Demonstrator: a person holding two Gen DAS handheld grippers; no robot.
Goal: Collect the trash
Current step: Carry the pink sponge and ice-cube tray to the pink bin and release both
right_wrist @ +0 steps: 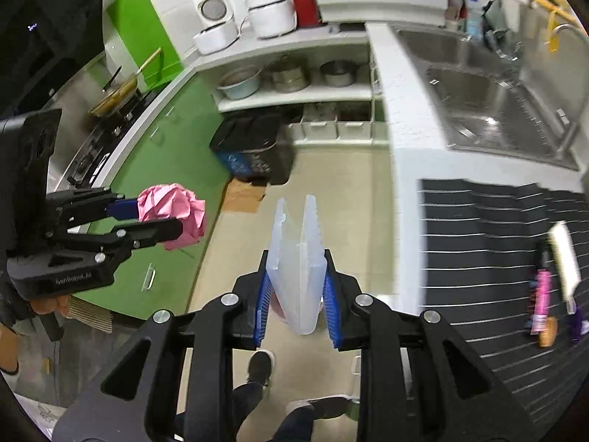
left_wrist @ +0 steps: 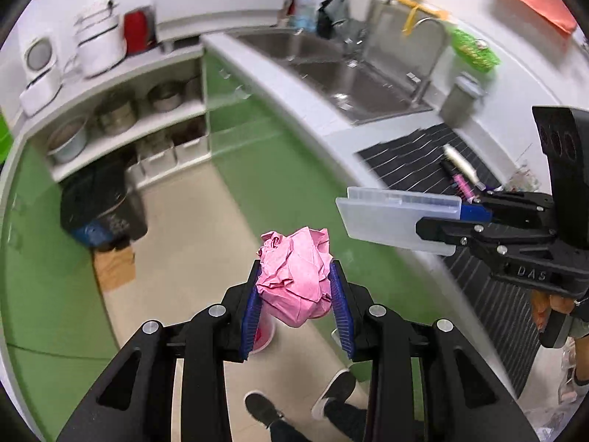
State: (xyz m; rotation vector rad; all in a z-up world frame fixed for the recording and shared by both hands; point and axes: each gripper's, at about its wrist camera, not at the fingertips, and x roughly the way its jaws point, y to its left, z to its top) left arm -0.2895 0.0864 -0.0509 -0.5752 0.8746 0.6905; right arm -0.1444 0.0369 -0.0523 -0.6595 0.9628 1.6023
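Observation:
A crumpled ball of pink paper [left_wrist: 294, 280] sits between the blue pads of my left gripper [left_wrist: 296, 272], which is shut on it. My right gripper [right_wrist: 297, 261] is shut on a translucent plastic clamshell box [right_wrist: 296, 243], held on edge with its two halves slightly apart. Each wrist view shows the other gripper too: the right gripper [left_wrist: 438, 219] with the box [left_wrist: 386, 217], and the left gripper [right_wrist: 158, 219] with the paper [right_wrist: 176, 213]. Both hang over the kitchen floor. A black bin [right_wrist: 254, 147] lined with a dark bag stands on the floor by the shelves, farther ahead.
A white counter with a steel sink [right_wrist: 489, 110] and a black striped mat [right_wrist: 478, 243] holding small items runs along the right. Green cabinets [left_wrist: 279, 169] line both sides. A stove with a pan [right_wrist: 117, 92] is at left. Cardboard [right_wrist: 244, 193] lies by the bin. The person's shoes [left_wrist: 265, 409] are below.

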